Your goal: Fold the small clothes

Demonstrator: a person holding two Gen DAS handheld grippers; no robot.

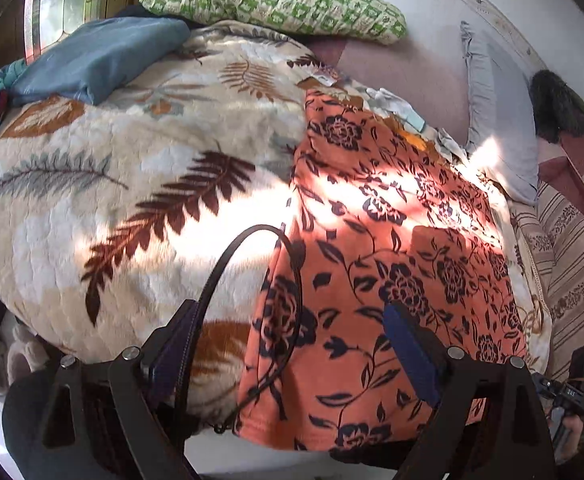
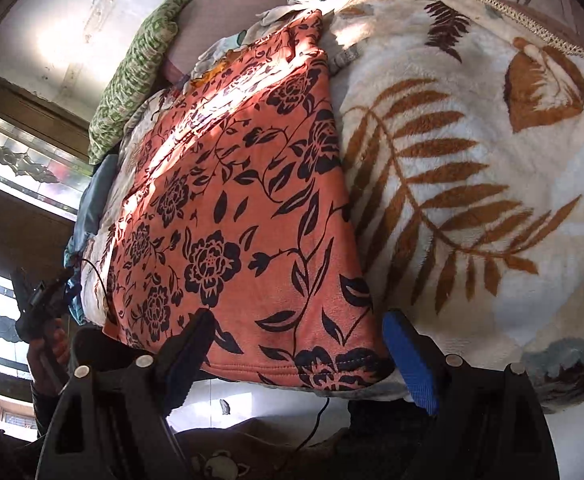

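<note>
Orange garment [image 1: 392,240] with dark floral print lies spread flat on a leaf-patterned blanket [image 1: 131,184], its hem reaching the bed's near edge, sunlight striping both. A blue cloth [image 1: 91,60] sits at the blanket's far left corner, a green checked pillow [image 1: 275,4] at the far edge. The left gripper [image 1: 287,344] hovers over the hem, released, fingers wide apart and holding nothing; a black cable [image 1: 227,260] loops before it. The right gripper [image 2: 296,356] is likewise spread, straddling the garment's near corner without gripping it.
</note>
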